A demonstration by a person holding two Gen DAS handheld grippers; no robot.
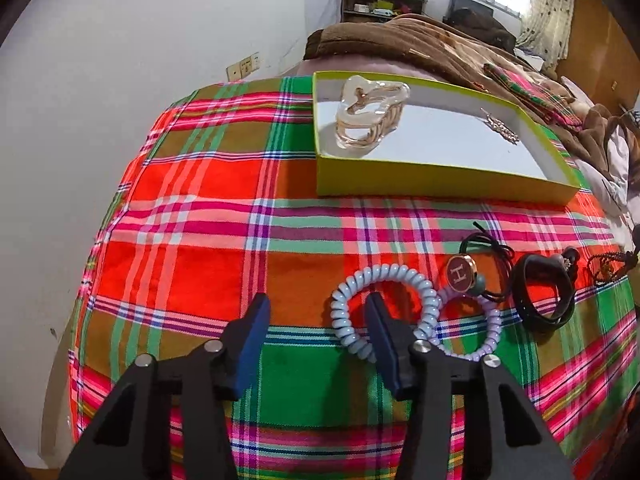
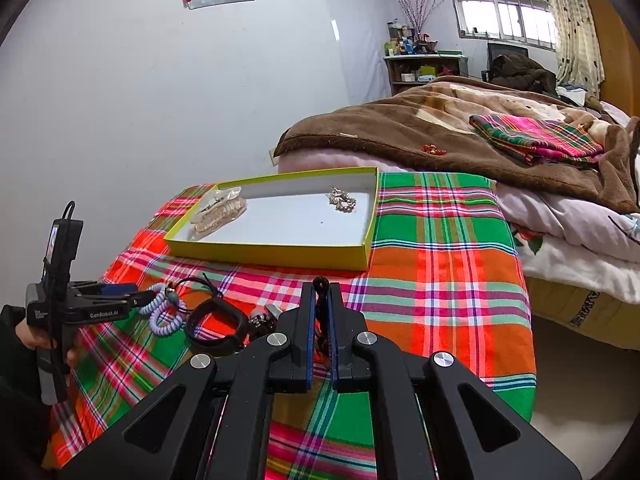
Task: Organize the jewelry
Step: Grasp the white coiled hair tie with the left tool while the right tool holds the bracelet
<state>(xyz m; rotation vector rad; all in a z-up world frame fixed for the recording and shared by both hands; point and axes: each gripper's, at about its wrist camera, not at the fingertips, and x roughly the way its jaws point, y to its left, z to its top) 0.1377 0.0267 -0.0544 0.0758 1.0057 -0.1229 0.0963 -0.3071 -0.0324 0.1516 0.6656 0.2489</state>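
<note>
yellow box (image 2: 276, 254) on plaid cloth (image 2: 440, 280): clear claw clip (image 2: 220, 210), sparkly piece (image 2: 342, 200) inside | left gripper (image 1: 316, 312) released, straddling blue coil tie (image 1: 348, 312) | right gripper (image 2: 320, 308) clenched on dark beaded strand (image 2: 320, 292)

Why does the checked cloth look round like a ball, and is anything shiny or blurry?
Left wrist view: the fisheye lens bulges the cloth, the corners go dark, and the tray floor glares white. Right wrist view: same bending, bright window, everything fairly sharp.
</note>
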